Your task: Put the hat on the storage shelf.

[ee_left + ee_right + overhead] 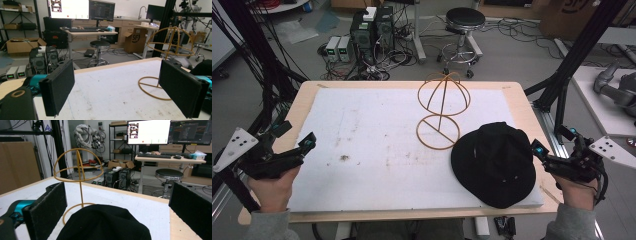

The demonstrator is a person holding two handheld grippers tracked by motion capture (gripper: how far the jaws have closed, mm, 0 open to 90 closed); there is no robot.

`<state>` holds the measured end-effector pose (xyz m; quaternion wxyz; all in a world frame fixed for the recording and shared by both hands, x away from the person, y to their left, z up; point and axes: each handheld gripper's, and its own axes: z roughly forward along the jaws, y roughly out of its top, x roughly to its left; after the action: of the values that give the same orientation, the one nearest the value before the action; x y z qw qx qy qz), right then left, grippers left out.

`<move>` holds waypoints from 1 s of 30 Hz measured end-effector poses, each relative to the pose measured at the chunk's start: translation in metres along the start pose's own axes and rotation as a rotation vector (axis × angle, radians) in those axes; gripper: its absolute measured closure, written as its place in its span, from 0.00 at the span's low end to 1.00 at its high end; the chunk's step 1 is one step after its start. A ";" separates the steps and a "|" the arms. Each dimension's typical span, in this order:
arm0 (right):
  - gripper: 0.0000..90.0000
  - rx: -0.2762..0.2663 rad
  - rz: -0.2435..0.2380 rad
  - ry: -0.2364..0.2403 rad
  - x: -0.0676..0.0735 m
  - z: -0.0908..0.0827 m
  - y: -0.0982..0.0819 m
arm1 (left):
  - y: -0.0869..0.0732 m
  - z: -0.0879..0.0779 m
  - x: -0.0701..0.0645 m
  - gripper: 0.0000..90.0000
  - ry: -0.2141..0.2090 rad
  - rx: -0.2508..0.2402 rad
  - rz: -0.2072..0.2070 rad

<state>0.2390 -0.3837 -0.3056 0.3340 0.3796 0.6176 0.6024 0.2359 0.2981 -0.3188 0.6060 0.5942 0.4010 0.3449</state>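
The right gripper (pixel 538 148) sits at the table's right edge, held in the person's right hand (pixel 579 192), with its jaws spread wide and nothing between the pads. In the right gripper view the two black jaws stand far apart at either side of the frame, and the black hat (pixel 105 223) lies directly ahead of them and slightly below, just beyond the fingertips, not touched. From above, the hat (pixel 494 162) rests brim-down on the white mat (pixel 377 150), just beside the right gripper's tips toward the table's middle.

Beyond the hat from this gripper stands the wire hat stand (pixel 442 110), a thin golden frame with a round base ring and a domed cage on an upright stem. Its base ring lies close to the hat's far edge; whether the two touch cannot be told. In the right gripper view the stand (pixel 79 173) rises behind the hat, to the left of centre.

The left gripper (pixel 307 143) is held in the left hand (pixel 272 190) at the table's opposite edge, well apart from the hat. Its jaws also stand wide open and empty. In the left gripper view the stand (pixel 172 45) appears ahead and to the right of the jaws, well apart from them, with bare mat (pixel 112 90) between the pads.
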 end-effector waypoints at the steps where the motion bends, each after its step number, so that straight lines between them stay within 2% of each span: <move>1: 0.01 0.005 0.000 0.001 0.000 0.000 0.000 | 0.000 0.000 0.000 0.16 -0.001 0.001 -0.001; 13: 0.01 0.003 -0.007 0.006 0.000 0.000 0.000 | 0.000 0.000 -0.001 0.16 0.000 0.003 0.004; 17: 0.01 0.022 -0.010 0.004 0.000 0.000 -0.001 | 0.000 0.000 -0.001 0.16 -0.001 0.004 0.003; 25: 0.01 0.057 -0.021 0.039 -0.001 0.006 -0.002 | -0.001 0.001 0.001 0.16 0.007 0.006 -0.002; 30: 0.01 0.094 -0.033 0.080 -0.002 0.018 -0.009 | 0.000 0.000 0.001 0.16 0.011 0.003 -0.003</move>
<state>0.2553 -0.3768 -0.3161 0.3007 0.3601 0.6642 0.5820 0.2360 0.2995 -0.3193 0.6034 0.5926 0.4057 0.3468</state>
